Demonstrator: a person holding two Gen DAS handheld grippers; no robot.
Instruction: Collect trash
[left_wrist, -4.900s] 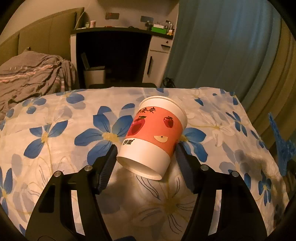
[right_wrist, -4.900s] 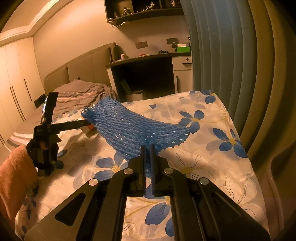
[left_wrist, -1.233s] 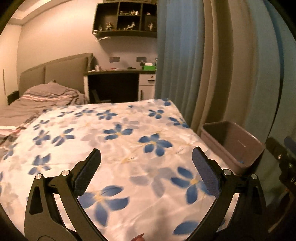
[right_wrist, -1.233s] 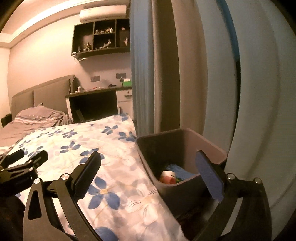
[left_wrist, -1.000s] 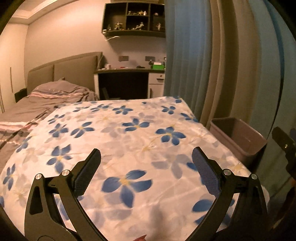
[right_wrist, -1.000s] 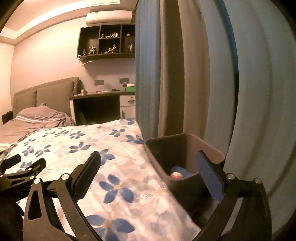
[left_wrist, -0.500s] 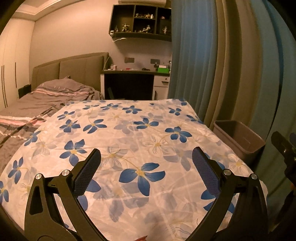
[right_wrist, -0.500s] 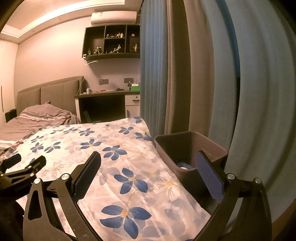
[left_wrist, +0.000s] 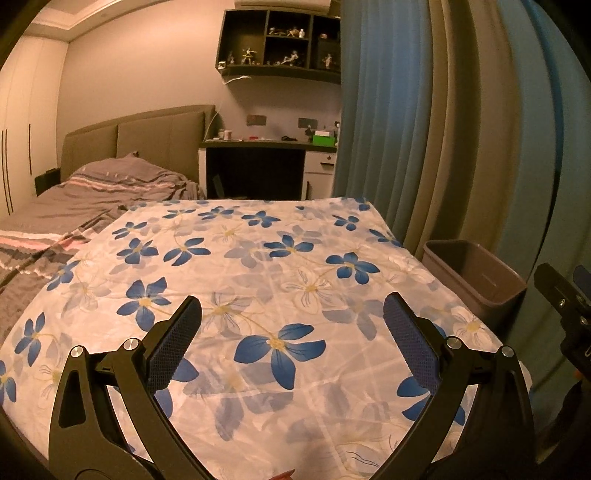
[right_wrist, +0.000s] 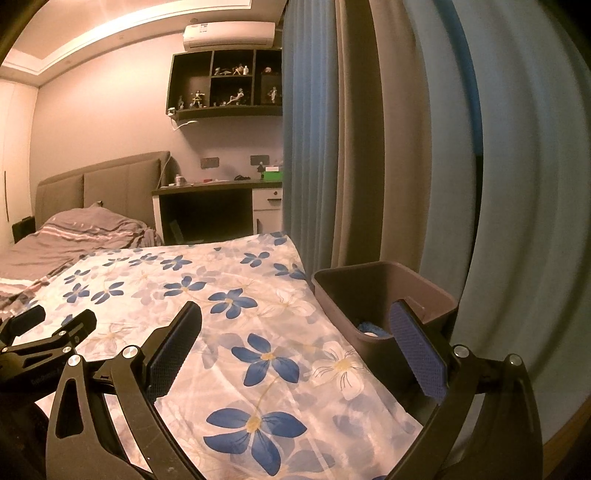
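A grey-brown trash bin (right_wrist: 384, 291) stands on the floor by the right edge of the bed; the left wrist view shows the bin (left_wrist: 476, 273) too. Inside it a bit of blue netting (right_wrist: 369, 326) and something white show. My right gripper (right_wrist: 295, 332) is open and empty, held above the bed's right edge next to the bin. My left gripper (left_wrist: 291, 321) is also open and empty, over the flowered bedcover (left_wrist: 258, 280). No trash shows on the cover.
Blue and beige curtains (left_wrist: 424, 129) hang right behind the bin. A desk (left_wrist: 258, 166) with small items stands beyond the bed's far end. A rumpled grey striped blanket (left_wrist: 74, 199) lies to the left. Part of the right gripper (left_wrist: 565, 306) shows at the edge of the left view.
The cup and blue netting once held are gone from both grippers, which now stand open. Over the last second both grippers have drawn back and up from the bin.
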